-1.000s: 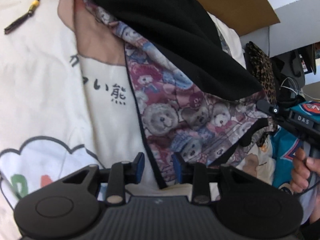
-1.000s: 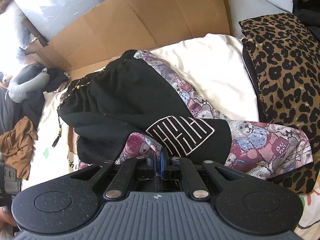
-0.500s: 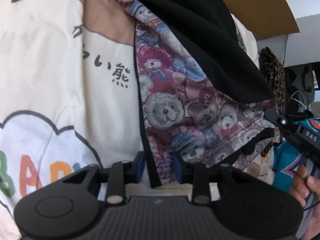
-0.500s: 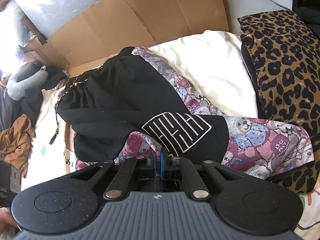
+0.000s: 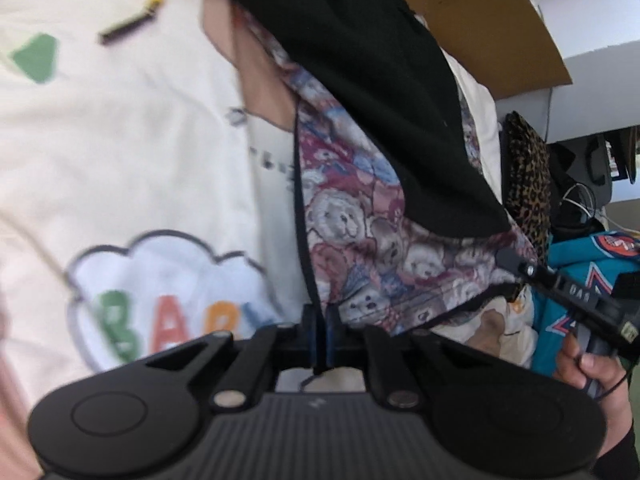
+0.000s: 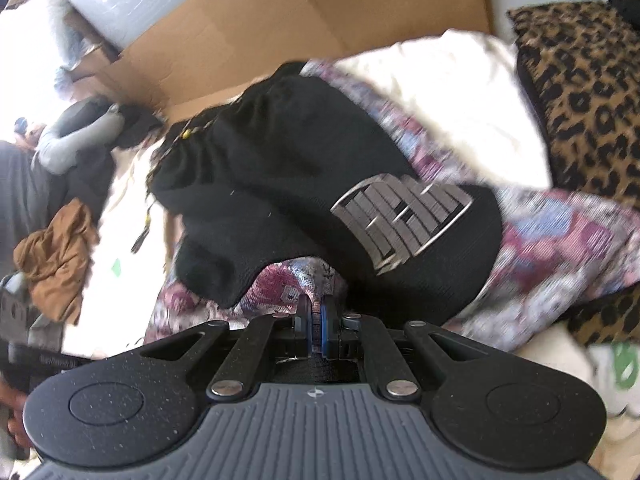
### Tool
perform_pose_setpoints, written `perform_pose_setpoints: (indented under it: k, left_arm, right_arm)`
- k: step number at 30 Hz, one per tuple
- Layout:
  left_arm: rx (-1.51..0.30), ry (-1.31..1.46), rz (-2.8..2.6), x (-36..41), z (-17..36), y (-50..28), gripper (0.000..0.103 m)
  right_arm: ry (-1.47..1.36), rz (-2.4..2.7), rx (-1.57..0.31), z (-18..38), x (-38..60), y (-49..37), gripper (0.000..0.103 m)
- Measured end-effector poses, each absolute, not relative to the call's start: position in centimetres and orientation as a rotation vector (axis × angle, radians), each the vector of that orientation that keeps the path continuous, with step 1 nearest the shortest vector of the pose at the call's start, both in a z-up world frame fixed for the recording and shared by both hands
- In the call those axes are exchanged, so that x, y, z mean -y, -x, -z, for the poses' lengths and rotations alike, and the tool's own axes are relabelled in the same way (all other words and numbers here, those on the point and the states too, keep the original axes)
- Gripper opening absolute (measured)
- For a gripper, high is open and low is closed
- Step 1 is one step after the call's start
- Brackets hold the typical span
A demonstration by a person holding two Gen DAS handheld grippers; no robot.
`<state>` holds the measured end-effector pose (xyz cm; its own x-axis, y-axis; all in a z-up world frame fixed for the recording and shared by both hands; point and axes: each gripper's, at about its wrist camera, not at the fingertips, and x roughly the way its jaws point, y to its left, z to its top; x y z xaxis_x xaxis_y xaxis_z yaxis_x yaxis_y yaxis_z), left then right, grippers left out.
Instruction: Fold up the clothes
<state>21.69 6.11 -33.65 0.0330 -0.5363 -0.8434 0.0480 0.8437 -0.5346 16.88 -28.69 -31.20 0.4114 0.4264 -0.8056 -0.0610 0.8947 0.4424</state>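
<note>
Black knit over a teddy-bear print: the shorts [image 5: 384, 128] run from the top centre of the left wrist view down to its lower middle, where the left gripper [image 5: 320, 334] is clenched on the dark-piped hem edge, its blue pads pressed together with the fabric between them. The piped edge [image 5: 301, 216] climbs almost straight up from that pinch. Left of it the cream bedspread [image 5: 120, 140] with a cloud and coloured letters lies bare across the whole left half of the frame, broken only by a tasselled drawcord [image 5: 128, 26] at upper left.

In the right wrist view the right gripper [image 6: 316, 330] is likewise closed tight on a fold of the printed fabric at lower centre, with the black panel and its grey block emblem [image 6: 400, 220] bunched just above. The gathered waistband [image 6: 192, 140] points toward the left middle of the frame.

Room is tighter on the other sides. A leopard-print cushion [image 6: 588, 96] touches the printed leg at the right edge, a white pillow [image 6: 448, 96] lies behind the shorts, and a cardboard sheet [image 6: 320, 20] closes off the top. A brown garment [image 6: 56, 252] and dark clothes [image 6: 92, 148] crowd the left edge. A teal garment [image 5: 576, 280] sits at the right of the left wrist view, beside the hand [image 5: 592, 372] holding the other gripper's handle.
</note>
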Motion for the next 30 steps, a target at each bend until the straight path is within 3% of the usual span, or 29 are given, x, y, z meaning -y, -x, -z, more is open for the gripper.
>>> perform_pose_setpoints:
  k: [10, 12, 21, 25, 30]
  left_arm:
    - [-1.445, 0.29, 0.402, -11.0, 30.8, -21.4, 0.004]
    - [-1.432, 0.24, 0.373, -11.8, 30.8, -21.4, 0.004]
    - [-1.434, 0.174, 0.295, -15.8, 32.5, -21.7, 0.004]
    - [-1.426, 0.165, 0.283, -16.6, 32.6, -21.5, 0.004]
    - [-1.418, 0.16, 0.262, -18.1, 32.5, -20.9, 0.004]
  right_arm:
    - [-0.378, -0.493, -1.228, 32.2, 23.3, -14.2, 0.003]
    - [-0.396, -0.519, -1.281, 32.9, 22.1, -14.0, 0.009]
    - [-0.381, -0.538, -1.362, 34.1, 22.0, -12.5, 0.01]
    - [-0.364, -0.49, -1.378, 34.5, 23.6, -12.0, 0.026]
    - [-0.383, -0.457, -1.387, 35.6, 24.8, -11.6, 0.029]
